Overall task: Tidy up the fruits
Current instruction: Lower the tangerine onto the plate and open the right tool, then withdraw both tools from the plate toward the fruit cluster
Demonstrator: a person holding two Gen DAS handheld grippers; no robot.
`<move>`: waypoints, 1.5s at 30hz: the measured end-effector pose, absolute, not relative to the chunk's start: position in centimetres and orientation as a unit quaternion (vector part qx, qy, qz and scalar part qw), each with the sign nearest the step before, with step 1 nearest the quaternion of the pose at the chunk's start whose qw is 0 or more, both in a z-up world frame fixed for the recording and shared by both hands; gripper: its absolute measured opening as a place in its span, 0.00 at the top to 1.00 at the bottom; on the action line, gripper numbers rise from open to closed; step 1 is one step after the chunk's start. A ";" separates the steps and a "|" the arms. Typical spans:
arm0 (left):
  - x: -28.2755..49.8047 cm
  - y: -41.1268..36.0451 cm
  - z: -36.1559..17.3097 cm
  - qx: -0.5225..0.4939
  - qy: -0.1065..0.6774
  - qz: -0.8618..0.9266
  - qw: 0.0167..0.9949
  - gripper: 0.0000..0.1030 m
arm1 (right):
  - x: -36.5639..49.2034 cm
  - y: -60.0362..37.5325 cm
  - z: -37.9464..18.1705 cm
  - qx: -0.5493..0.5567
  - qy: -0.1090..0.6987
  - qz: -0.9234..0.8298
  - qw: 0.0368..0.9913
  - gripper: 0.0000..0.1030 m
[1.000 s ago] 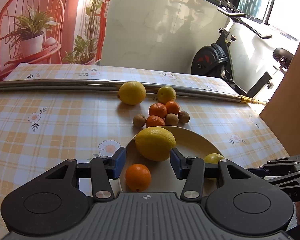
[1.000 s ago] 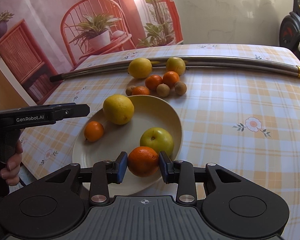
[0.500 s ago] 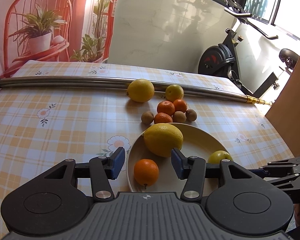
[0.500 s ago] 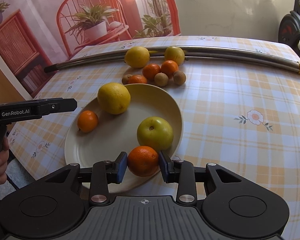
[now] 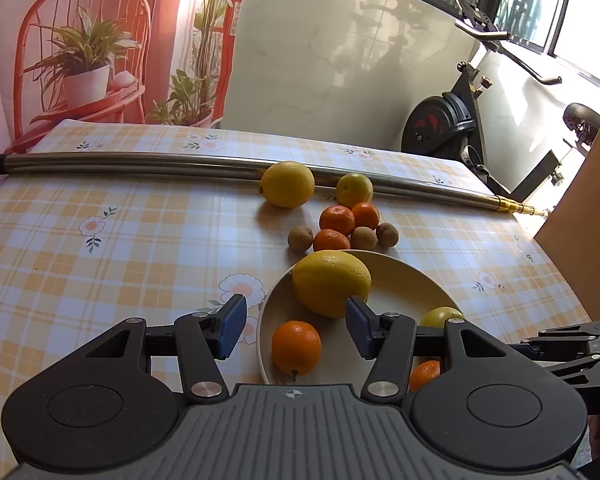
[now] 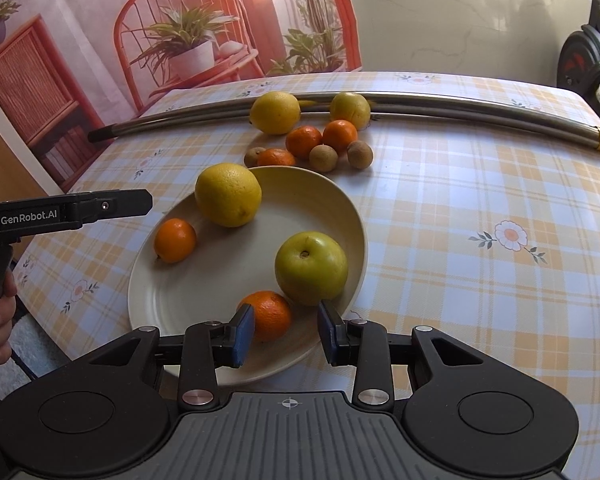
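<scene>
The right gripper [image 6: 286, 334] hangs over the near rim of the plate [image 6: 332, 200], its fingers [image 6: 244, 334] parted. An orange [image 6: 268, 314] lies on the plate between them: the left pad is at its side, while the right pad stands clear of it, so the fingers hold nothing. A green apple [image 6: 311, 268] sits just behind the orange, touching it. A big lemon [image 6: 228, 194] rests at the plate's far left edge, and a small tangerine [image 6: 175, 240] lies near it on the left side.

The left gripper [image 5: 296, 330] hovers above the plate's left edge [image 5: 266, 320] with its fingers [image 5: 232, 326] wide apart and empty. In its view the tangerine [image 5: 296, 347] lies below the gap and the lemon [image 5: 331, 283] just beyond it.

Beyond the plate, on the checked desk [image 6: 480, 184], lies a loose cluster: a second lemon [image 6: 275, 112], a yellow-green fruit [image 6: 350, 110], three tangerines [image 6: 303, 142] and three small brown fruits [image 6: 323, 158]. A metal pole [image 6: 460, 104] runs across the desk behind them, touching the second lemon.
</scene>
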State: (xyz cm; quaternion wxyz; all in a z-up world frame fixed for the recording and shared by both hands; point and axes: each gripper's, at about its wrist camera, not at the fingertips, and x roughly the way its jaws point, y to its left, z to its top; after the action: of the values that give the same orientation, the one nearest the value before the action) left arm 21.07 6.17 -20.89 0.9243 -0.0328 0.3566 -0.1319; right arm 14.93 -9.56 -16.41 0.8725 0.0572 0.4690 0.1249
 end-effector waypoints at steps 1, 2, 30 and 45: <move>21.1 6.2 -20.9 -0.034 0.357 -0.131 0.924 0.44 | 14.9 -9.5 -16.4 0.057 0.469 0.125 0.872 0.69; 21.1 6.2 -20.9 -0.034 0.357 -0.131 0.924 0.44 | 14.9 -9.5 -16.4 0.057 0.469 0.125 0.872 0.69; 24.5 10.7 -14.4 -0.042 0.288 -0.069 0.954 0.44 | 19.9 -12.7 -9.6 0.029 0.362 0.099 0.927 0.68; 28.5 9.9 -16.6 -0.046 0.318 -0.072 0.944 0.44 | 27.4 -13.0 -14.5 -0.010 0.398 0.099 0.912 0.68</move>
State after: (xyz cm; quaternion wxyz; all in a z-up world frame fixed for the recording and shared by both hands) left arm 28.54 9.90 -16.62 0.9441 -0.0455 0.3183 -0.0723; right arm 27.42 -12.97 -14.53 0.9121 -0.0099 0.3977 0.0993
